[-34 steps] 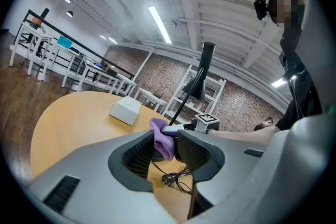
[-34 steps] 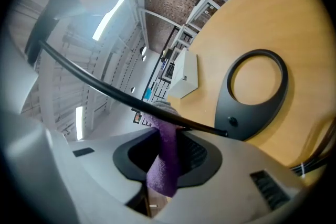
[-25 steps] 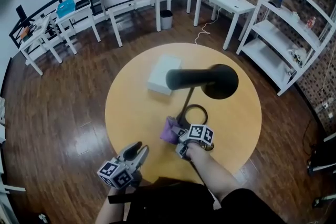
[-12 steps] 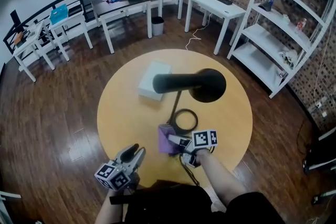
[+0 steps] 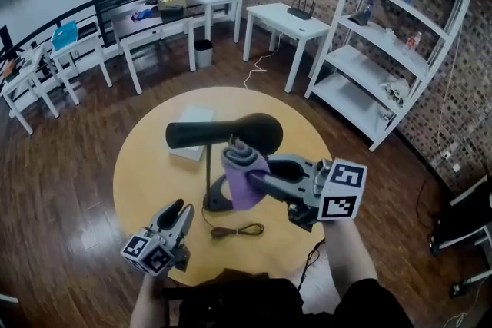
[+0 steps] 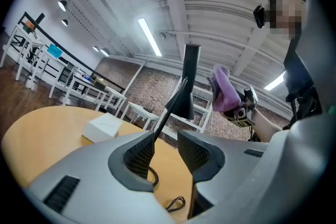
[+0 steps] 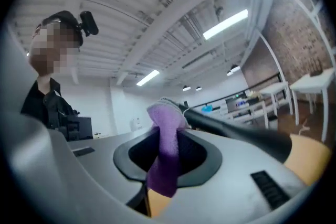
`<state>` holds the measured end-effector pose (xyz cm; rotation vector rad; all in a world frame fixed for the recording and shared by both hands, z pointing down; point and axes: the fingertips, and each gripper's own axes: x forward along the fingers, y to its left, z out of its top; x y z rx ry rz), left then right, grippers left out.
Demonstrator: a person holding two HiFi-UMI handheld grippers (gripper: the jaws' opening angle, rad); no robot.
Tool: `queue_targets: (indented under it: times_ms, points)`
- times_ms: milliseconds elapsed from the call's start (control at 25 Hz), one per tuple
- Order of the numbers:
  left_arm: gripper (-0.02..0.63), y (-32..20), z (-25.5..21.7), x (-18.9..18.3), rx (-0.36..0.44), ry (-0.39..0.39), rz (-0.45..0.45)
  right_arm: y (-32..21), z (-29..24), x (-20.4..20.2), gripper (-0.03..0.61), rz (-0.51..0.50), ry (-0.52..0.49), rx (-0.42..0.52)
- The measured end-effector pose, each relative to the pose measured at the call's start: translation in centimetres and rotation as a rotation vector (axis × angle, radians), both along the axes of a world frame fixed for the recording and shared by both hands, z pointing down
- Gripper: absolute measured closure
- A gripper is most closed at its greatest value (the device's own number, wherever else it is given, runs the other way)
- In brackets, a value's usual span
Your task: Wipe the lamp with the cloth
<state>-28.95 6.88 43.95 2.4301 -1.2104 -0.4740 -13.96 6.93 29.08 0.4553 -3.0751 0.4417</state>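
A black desk lamp stands on the round table, with its head [image 5: 223,133] above its ring base [image 5: 217,202]. My right gripper [image 5: 254,179] is held up level at the lamp head and is shut on a purple cloth [image 5: 244,174]. The top of the cloth sits against the near side of the head. In the right gripper view the cloth [image 7: 165,149] hangs pinched between the jaws, with the lamp head [image 7: 236,128] just behind it. My left gripper [image 5: 178,215] hovers at the table's near edge. Its jaws stand a narrow gap apart and hold nothing, and the lamp pole [image 6: 170,107] shows beyond them.
A white box [image 5: 192,133] lies on the round wooden table [image 5: 138,180] behind the lamp. The lamp's cable [image 5: 238,230] coils in front of the base. A white shelf unit [image 5: 384,50] and white desks [image 5: 284,19] stand further off on the wooden floor.
My right gripper has lifted the cloth from the table beside the lamp base up to the lamp head, rolling as it rose. The left gripper has risen a little.
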Motion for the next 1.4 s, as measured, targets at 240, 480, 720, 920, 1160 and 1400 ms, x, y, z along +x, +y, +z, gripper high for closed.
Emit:
queue_targets:
  times_ms: [240, 480, 720, 920, 1160, 1400]
  points:
    - [0.483, 1.2, -1.1, 3.0, 0.026, 0.025, -0.058, -3.9, -8.6, -4.0, 0.488, -0.037, 0.02, 0.202]
    - [0.483, 2.1, -0.1, 3.2, 0.003, -0.009, -0.154, -7.1, -5.8, -9.4, 0.486, -0.032, 0.239, 0.301]
    - [0.483, 2.7, -0.3, 3.5, -0.005, -0.041, -0.243, -9.1, -3.7, -8.5, 0.486, -0.061, 0.225, 0.237]
    - [0.483, 3.2, -1.1, 5.4, 0.029, -0.015, -0.306, -12.0, -0.7, -5.5, 0.486, -0.106, 0.261, 0.1]
    - [0.483, 4.3, -0.7, 8.2, 0.012, 0.011, -0.372, -14.8, 2.2, -1.8, 0.486, -0.168, 0.313, -0.04]
    - [0.483, 5.4, 0.2, 10.0, -0.02, 0.0, -0.361, -17.6, 5.5, 3.3, 0.486, -0.073, 0.322, -0.109]
